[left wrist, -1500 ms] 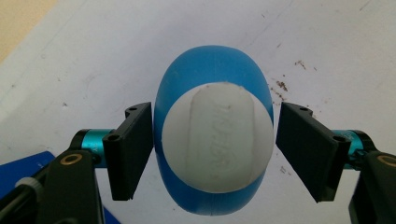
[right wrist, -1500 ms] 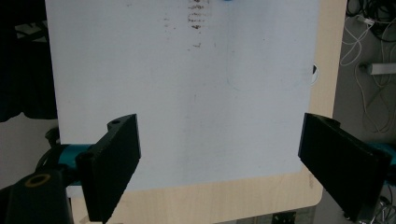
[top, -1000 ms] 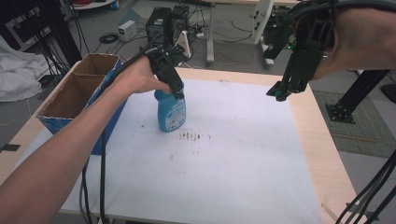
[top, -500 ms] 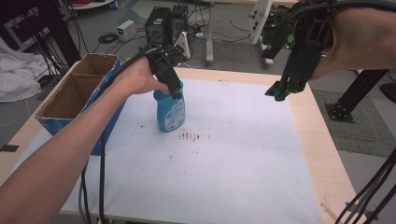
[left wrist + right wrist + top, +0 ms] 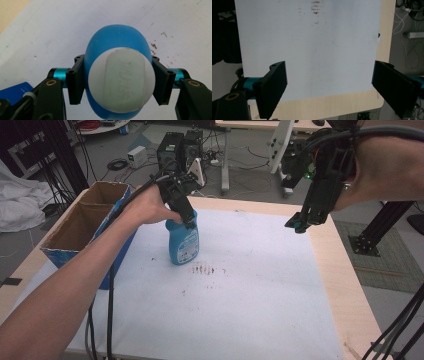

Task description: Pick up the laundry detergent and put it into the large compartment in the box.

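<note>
Our left gripper (image 5: 187, 217) pinches the bottle (image 5: 183, 242) at its white cap (image 5: 121, 78), one jaw on either side, as the left gripper view shows from straight above. Over the last second the bottle has barely shifted: it stands upright on the white mat (image 5: 240, 290), at about ten o'clock from the mat's centre, and our hold on it is unchanged. That steadiness suggests to us that the grasp is settled and the bottle is ready to be lifted or moved. At five o'clock from the bottle, just beside it, lies a patch of brown specks (image 5: 204, 269). At nine o'clock stands a cardboard box (image 5: 75, 227), open at the top. Our right gripper (image 5: 300, 222) hangs spread and empty over the mat's two o'clock edge, having drifted only slightly; the table (image 5: 345, 285) borders the mat.
</note>
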Available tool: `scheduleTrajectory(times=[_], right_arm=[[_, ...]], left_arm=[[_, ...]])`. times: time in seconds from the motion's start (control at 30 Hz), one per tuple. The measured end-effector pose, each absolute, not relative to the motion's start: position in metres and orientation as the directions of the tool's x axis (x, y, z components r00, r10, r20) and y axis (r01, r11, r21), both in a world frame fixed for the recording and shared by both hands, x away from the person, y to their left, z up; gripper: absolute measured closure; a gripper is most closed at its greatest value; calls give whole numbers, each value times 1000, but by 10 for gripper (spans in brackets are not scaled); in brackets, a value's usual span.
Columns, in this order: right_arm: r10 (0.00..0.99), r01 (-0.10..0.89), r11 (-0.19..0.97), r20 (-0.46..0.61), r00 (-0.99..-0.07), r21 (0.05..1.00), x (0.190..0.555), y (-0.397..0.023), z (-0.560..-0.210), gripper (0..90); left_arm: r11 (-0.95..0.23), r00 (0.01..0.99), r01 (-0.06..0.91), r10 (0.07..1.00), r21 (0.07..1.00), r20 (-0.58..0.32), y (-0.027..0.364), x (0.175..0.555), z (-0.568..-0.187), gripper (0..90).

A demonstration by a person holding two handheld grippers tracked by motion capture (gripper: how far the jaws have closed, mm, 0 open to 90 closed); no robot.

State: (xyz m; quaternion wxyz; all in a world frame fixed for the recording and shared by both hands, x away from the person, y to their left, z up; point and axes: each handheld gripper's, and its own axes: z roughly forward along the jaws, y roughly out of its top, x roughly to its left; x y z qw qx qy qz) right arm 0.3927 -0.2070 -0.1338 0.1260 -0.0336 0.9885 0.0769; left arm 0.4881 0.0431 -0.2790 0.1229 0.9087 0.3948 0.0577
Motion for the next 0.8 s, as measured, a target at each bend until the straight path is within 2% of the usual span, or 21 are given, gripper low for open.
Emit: scheduleTrajectory(times=[0.23,0.8], right_arm=[[-43,-83,986,-260,-965,145,392,-209,-133,122],[-46,-85,987,-273,-961,133,389,-213,-132,122]], left_arm=[[-667,690,695,724,267,13,44,488,-265,384],[-687,704,670,708,283,53,47,475,-167,384]])
